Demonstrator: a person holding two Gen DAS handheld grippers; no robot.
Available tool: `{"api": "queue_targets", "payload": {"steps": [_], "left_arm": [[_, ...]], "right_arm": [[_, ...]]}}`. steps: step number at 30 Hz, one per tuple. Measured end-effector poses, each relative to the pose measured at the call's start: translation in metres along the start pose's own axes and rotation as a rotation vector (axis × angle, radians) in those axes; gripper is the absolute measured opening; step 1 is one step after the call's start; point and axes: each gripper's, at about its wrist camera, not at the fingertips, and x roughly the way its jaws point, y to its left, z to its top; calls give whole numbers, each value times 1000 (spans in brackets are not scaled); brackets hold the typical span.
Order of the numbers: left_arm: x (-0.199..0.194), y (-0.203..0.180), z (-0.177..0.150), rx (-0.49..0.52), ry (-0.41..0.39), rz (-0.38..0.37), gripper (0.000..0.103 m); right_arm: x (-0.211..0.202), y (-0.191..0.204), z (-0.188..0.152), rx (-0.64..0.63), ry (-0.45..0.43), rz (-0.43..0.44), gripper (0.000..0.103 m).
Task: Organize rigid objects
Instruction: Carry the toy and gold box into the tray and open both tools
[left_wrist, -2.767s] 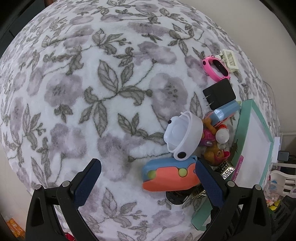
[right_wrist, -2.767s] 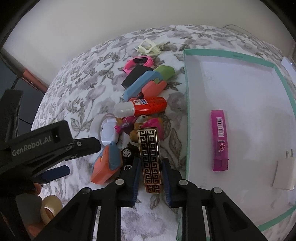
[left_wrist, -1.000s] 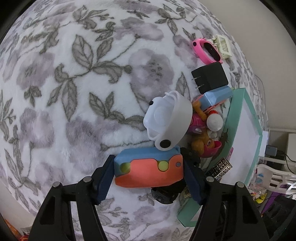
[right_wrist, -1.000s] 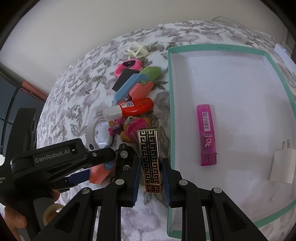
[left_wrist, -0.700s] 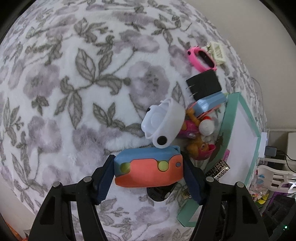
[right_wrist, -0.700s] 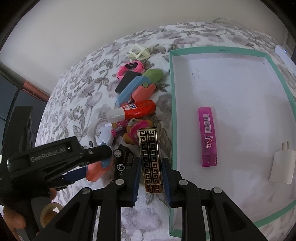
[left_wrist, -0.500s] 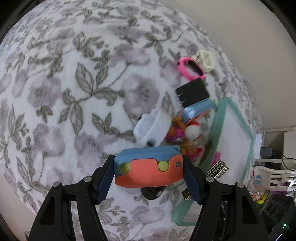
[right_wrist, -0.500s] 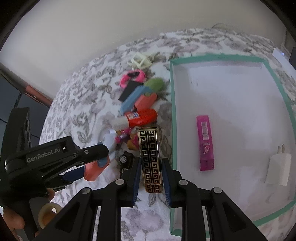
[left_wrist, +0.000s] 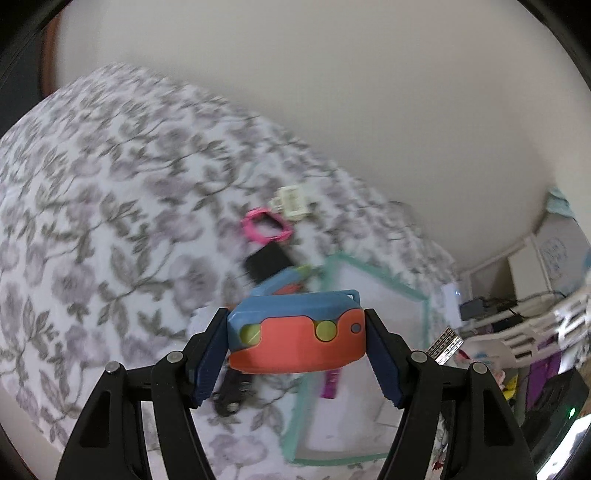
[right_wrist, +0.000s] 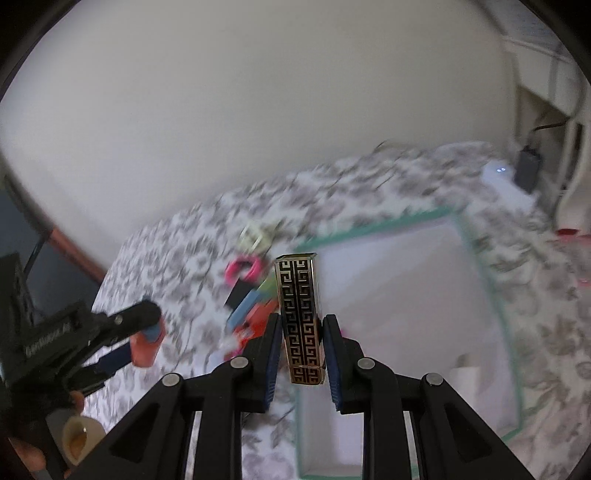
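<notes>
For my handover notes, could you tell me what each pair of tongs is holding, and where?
Left tongs: blue-and-orange case, by its ends. Right tongs: gold-patterned bar, by its lower sides.

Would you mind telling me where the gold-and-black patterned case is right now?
The gold-and-black patterned case is clamped in the right gripper, lifted above the teal-rimmed tray, at centre of the right wrist view.

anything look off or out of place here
Nothing looks damaged or spilled. The blue and orange toy and the patterned gold case are each gripped squarely. Loose items still lie in a jumble beside the tray.
</notes>
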Motion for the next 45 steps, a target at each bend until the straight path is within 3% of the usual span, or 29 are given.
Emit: {"api": "queue_targets", "payload": {"steps": [4,9,16,33,45], "left_arm": [[9,-32,-13,92,-13,-21,72],[34,-66,-36,196,9,-11,72],[87,-86,-57,218,144,-19,72],[131,-101,-75,290,194,72,72],[135,-100,-78,305,197,96,72]], "right_arm": [[-17,-33,11,54,-62,-89,24],[-10,-62,12,66,-59,-211,24],[14,-89,7,78,-15,-274,24],[58,-107,-8,50,108,-324,24],[60,-100,-10,23,118,-329,25]]}}
